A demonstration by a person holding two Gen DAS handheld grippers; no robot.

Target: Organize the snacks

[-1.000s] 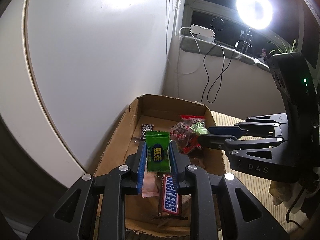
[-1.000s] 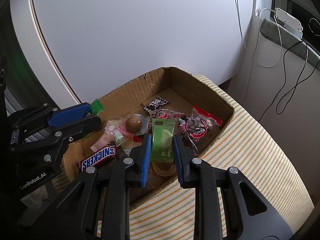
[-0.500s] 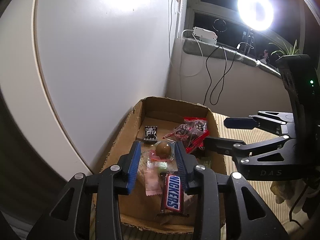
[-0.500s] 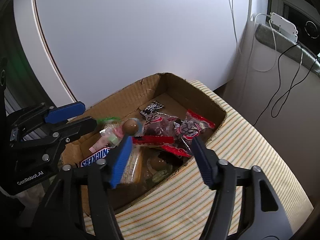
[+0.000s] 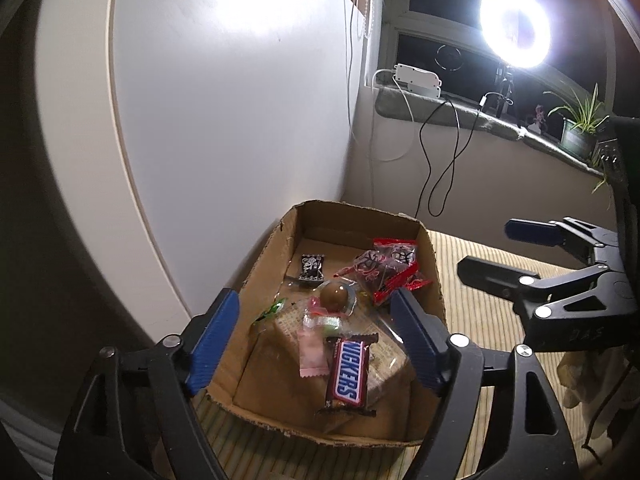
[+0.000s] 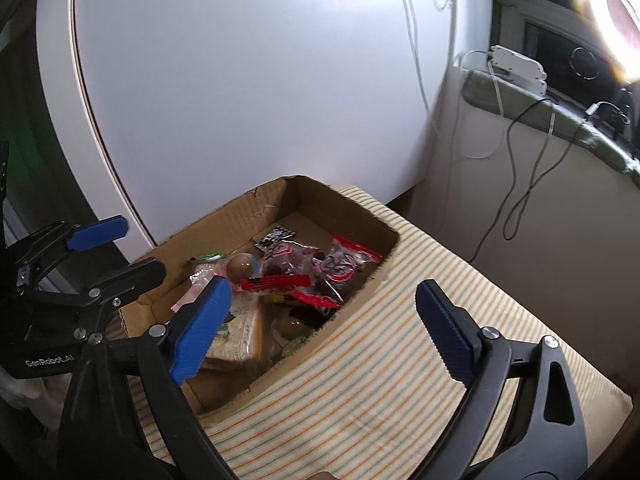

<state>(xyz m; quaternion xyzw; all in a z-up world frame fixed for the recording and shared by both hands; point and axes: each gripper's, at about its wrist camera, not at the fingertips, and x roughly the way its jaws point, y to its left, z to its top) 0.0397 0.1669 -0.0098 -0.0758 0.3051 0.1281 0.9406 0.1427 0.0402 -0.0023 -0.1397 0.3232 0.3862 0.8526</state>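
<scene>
The box [image 5: 434, 268] sits open-topped on a striped cloth [image 6: 400, 360], hard against a white panel [image 5: 220, 120], and it is full of snacks. Nearest the front lies a Snickers bar [image 5: 349, 372], label up, on top of a pale flat packet [image 5: 288, 332]. Just left of it is a pink sweet [image 5: 310, 354], and above that a round brown ball [image 5: 335, 295] in clear wrap. A green wrapper [image 5: 272, 309] pokes up by the left wall. At the far end a small black sachet [image 5: 312, 267] lies flat on the cardboard floor, with a heap of red-and-clear packets [image 5: 384, 270] beside it against the right wall.

The left gripper [image 5: 316, 338] hangs over the near end of the box, jaws opening, spread nearly the width of the box; nothing is pinched between its blue pads [image 5: 212, 340], the snacks lie loose below. The right gripper [image 6: 320, 330] is over the box's near wall and the cloth, jaws also opening, spread wide and gripping nothing. In the right view the red packets [image 6: 320, 270] and the ball [image 6: 239, 266] sit mid-box, well clear of its pads [image 6: 200, 334].

Beyond, a sill [image 5: 460, 114] carries a white power strip [image 5: 416, 80], dangling cables, a ring light [image 5: 515, 26] blazing, and a potted plant [image 5: 578, 128].
</scene>
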